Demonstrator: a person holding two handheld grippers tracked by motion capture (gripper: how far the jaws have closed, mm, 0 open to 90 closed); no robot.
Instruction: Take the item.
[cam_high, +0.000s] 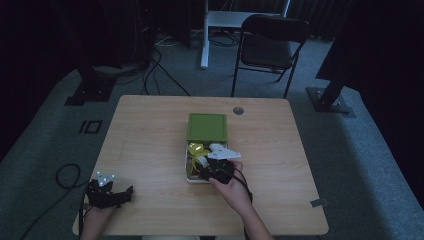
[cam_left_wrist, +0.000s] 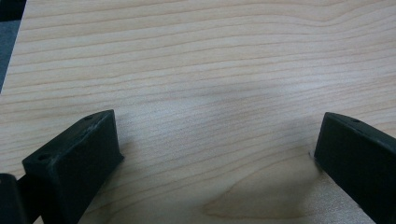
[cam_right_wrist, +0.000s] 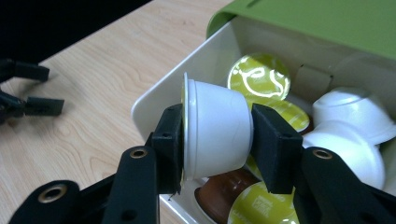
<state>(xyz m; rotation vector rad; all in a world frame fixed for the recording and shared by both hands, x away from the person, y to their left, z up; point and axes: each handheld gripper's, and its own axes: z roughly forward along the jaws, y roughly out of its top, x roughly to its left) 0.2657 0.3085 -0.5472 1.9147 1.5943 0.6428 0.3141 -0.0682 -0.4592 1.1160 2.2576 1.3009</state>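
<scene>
I have a white coffee capsule (cam_right_wrist: 215, 128) pinched in my right tongs (cam_right_wrist: 217, 140), lying on its side with the foil rim against one pad and the rounded base against the other. It sits just above the open white box (cam_right_wrist: 156, 100), whose green lid (cam_high: 207, 126) is slid back toward the far end. Beneath it lie more capsules (cam_right_wrist: 259, 77), green-foiled, white and brown, loosely heaped.

The grip worries me most. The capsule is tapered and smooth, and the pads bear on its two ends rather than its sides, so a jolt or a quick swing could let it squirt out and drop back among the others or roll across the worktop (cam_high: 150, 135). Squeezing harder is no cure: the thin wall or the foil could buckle. The box wall is close on one side, and a careless sideways move might catch the rim and drag the box along.

My right tongs are closed onto the capsule, held partly apart by its body. My left tongs (cam_left_wrist: 215, 154) stand wide apart over bare wood near the front left corner, holding nothing; from the high view they seem to rest on the surface, though I can't be sure.
</scene>
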